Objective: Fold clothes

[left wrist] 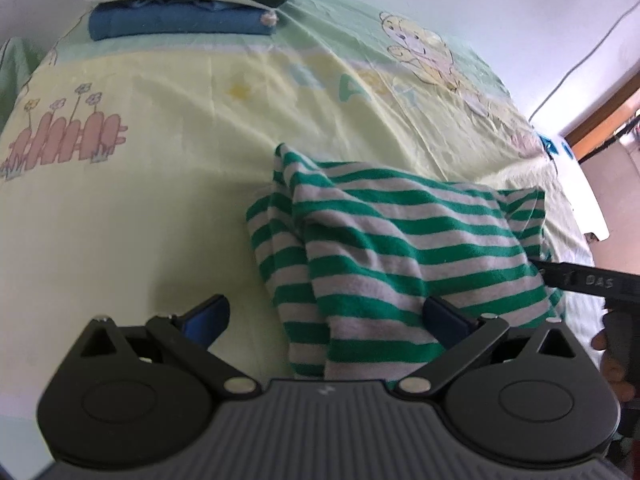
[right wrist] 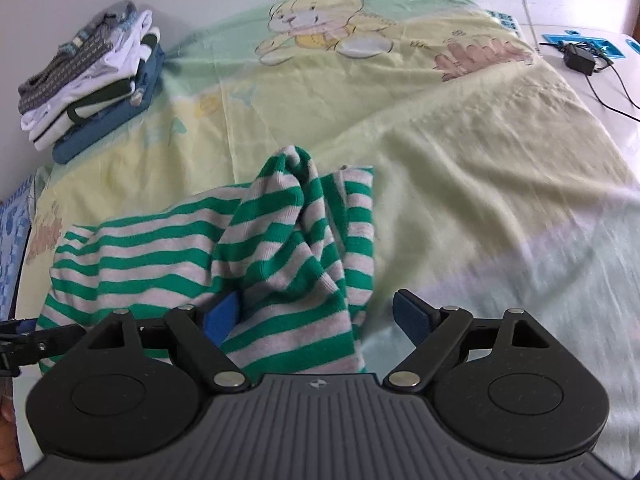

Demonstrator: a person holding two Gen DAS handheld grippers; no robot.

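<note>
A green and grey striped garment point(left wrist: 400, 240) point(right wrist: 160, 248) lies crumpled on the pale yellow cartoon bed sheet point(left wrist: 160, 200) point(right wrist: 480, 160). My left gripper point(left wrist: 326, 320) is open at the garment's near edge. Its right finger point(left wrist: 444, 320) touches the cloth, while its left finger point(left wrist: 208, 320) is over bare sheet. My right gripper point(right wrist: 318, 316) is open too, with a raised fold of the garment between its jaws and its left finger point(right wrist: 222, 316) tucked against the cloth. Part of the right gripper point(left wrist: 580, 276) shows at the garment's right side in the left wrist view.
A stack of folded clothes point(left wrist: 192, 0) point(right wrist: 92, 80) sits at the far end of the bed by the wall. A black charger with cable point(right wrist: 580, 56) lies on a white surface at the far right. A doorway point(left wrist: 600, 120) opens on the right.
</note>
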